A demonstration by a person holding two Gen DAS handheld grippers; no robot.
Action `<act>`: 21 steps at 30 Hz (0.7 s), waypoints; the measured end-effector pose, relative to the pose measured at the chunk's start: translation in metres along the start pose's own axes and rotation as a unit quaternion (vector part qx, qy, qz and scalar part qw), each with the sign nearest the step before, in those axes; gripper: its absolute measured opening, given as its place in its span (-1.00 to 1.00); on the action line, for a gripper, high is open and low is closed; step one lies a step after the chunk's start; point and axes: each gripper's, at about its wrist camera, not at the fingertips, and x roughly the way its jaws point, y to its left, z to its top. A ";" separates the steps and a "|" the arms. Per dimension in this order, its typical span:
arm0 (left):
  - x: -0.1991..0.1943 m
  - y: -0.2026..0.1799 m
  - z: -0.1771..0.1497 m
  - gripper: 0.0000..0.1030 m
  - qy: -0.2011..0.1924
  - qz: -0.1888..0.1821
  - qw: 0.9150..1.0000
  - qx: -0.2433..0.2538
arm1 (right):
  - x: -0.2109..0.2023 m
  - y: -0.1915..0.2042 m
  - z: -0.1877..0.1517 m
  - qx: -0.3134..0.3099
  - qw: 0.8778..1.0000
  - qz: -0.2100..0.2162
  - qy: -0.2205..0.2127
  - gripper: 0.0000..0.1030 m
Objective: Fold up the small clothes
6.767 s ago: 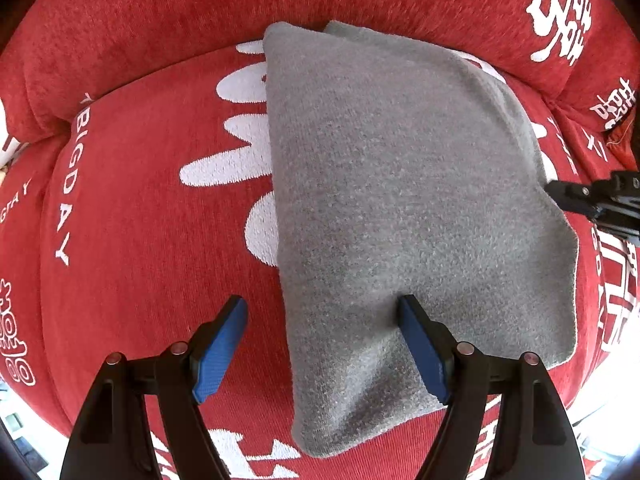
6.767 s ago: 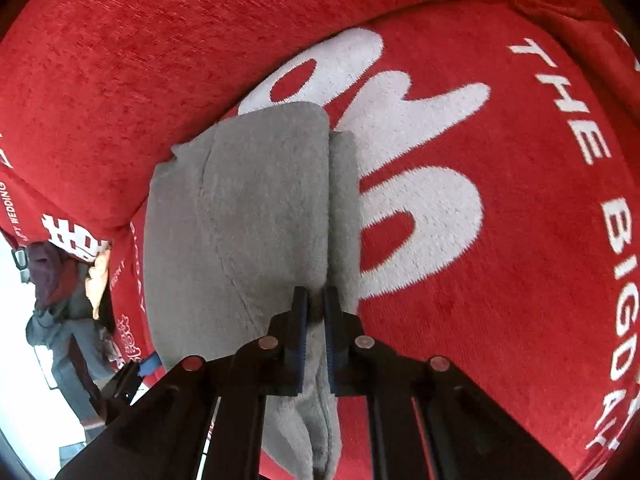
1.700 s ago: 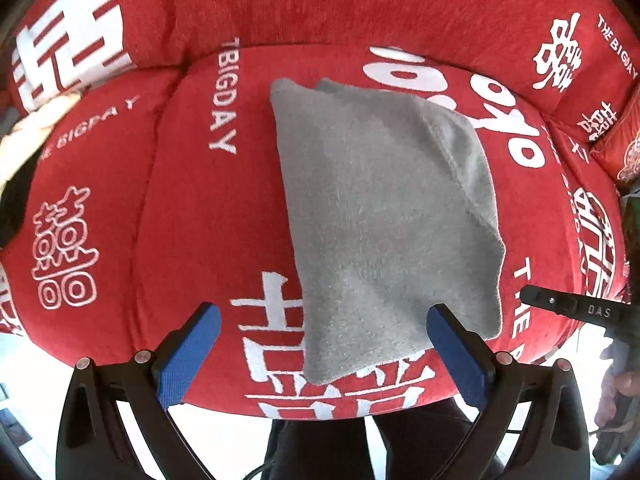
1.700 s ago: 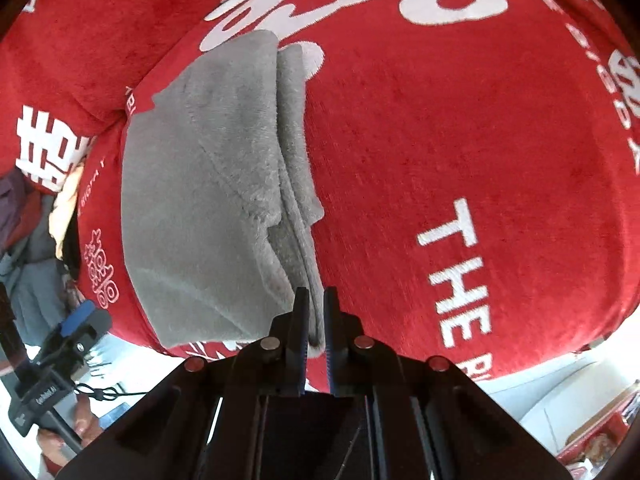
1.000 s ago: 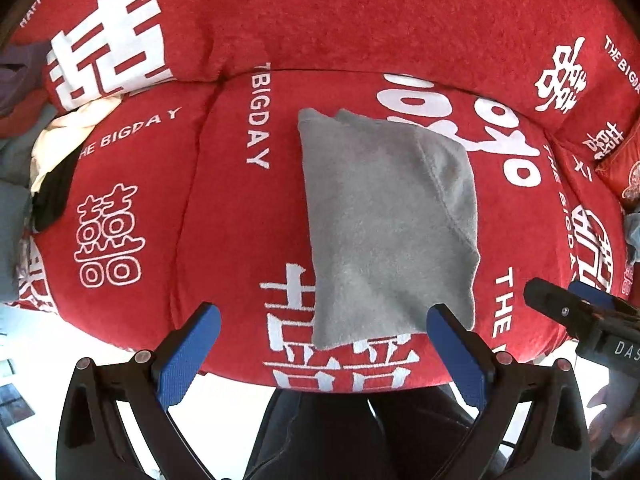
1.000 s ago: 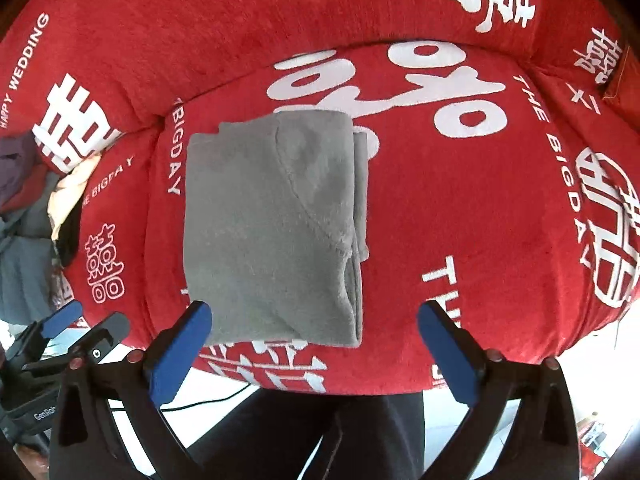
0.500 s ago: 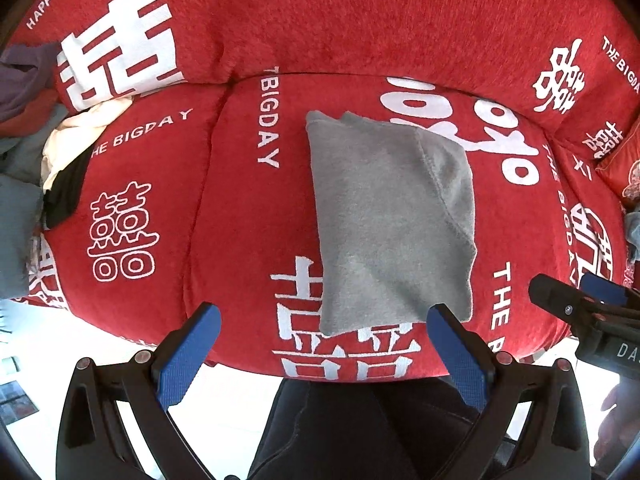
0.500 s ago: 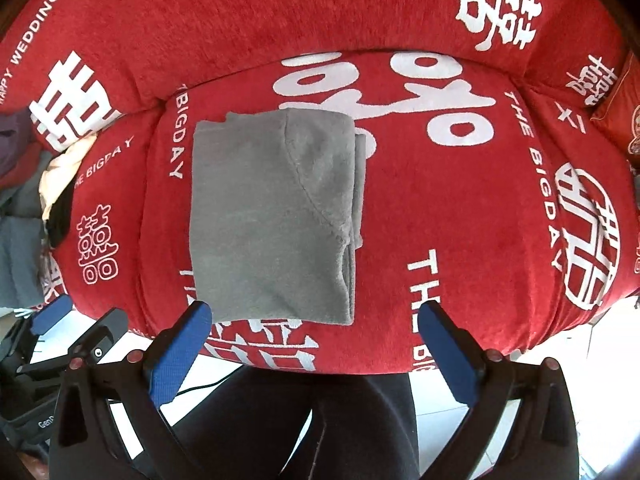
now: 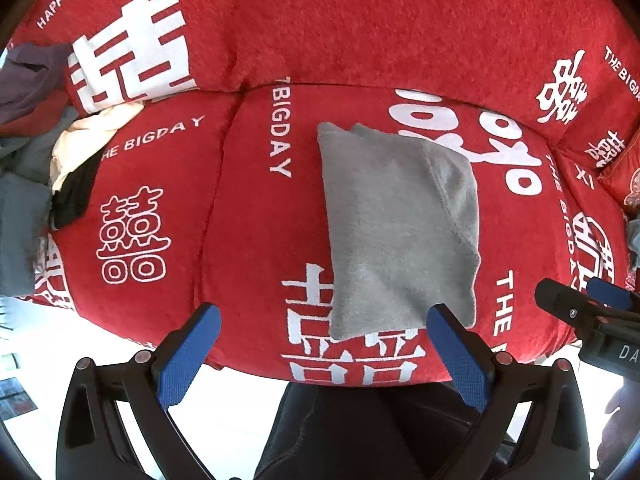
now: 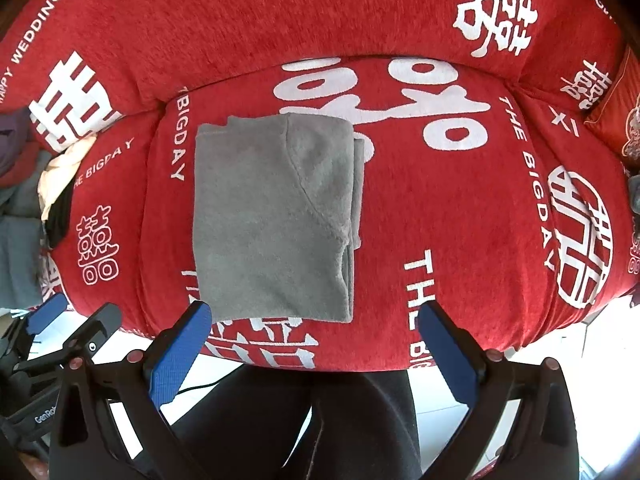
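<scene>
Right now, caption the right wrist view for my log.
Folded grey garment lies flat on the red sofa cushion; right gripper open, clear of it.

1. A red sofa [image 10: 460, 216] carries everything; its cover is printed with white characters and the words "THE BIGDAY" and "HAPPY WEDDING".
2. A folded grey garment [image 10: 272, 220] lies flat on the middle seat cushion, ahead of the hand-held gripper in both views, its near edge close to the cushion's front edge.
3. A heap of clothes [image 9: 36, 152], cream, black, grey and purple, lies on the seat far to the left, well apart from the garment.
4. A red cushion [image 10: 624, 120] sits at the far right.
</scene>
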 end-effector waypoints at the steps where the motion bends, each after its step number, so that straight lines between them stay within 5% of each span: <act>1: 0.000 0.000 0.000 1.00 -0.001 0.001 1.000 0.000 | 0.000 0.001 0.000 -0.002 1.000 -0.003 0.000 0.99; 21: -0.006 -0.004 -0.004 1.00 -0.008 0.005 1.000 0.008 | -0.007 0.006 -0.002 -0.007 1.000 -0.012 -0.010 0.99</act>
